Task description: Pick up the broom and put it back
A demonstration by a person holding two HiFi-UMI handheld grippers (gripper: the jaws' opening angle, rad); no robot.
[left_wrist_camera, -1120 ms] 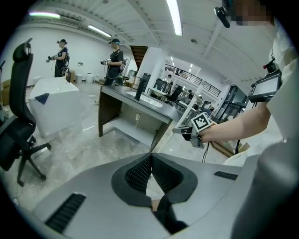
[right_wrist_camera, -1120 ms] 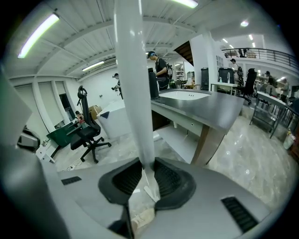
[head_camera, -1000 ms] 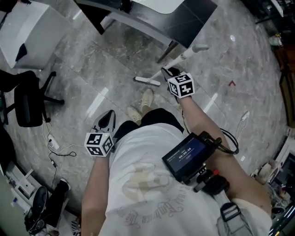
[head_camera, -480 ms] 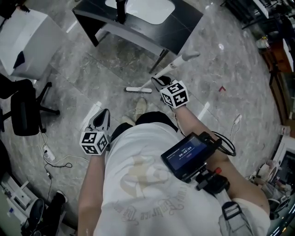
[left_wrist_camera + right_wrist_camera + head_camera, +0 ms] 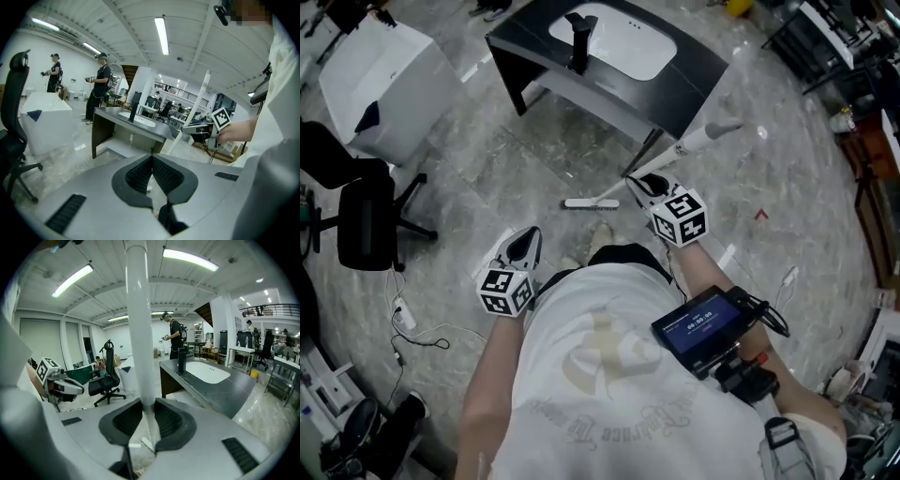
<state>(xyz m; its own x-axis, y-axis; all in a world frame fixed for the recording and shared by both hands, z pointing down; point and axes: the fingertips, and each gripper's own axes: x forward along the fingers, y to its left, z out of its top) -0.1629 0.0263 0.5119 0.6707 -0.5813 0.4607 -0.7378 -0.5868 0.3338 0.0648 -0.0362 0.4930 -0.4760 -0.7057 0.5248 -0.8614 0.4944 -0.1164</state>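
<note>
Head view: the right gripper clamps the broom, which slants head-down beside the black worktop; the left gripper hangs well apart. Left gripper view: jaws together, nothing between them. Right gripper view: jaws clamped on the white broom.

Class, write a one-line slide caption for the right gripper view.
The right gripper clamps the broom handle, sink counter and office chair behind.
</note>
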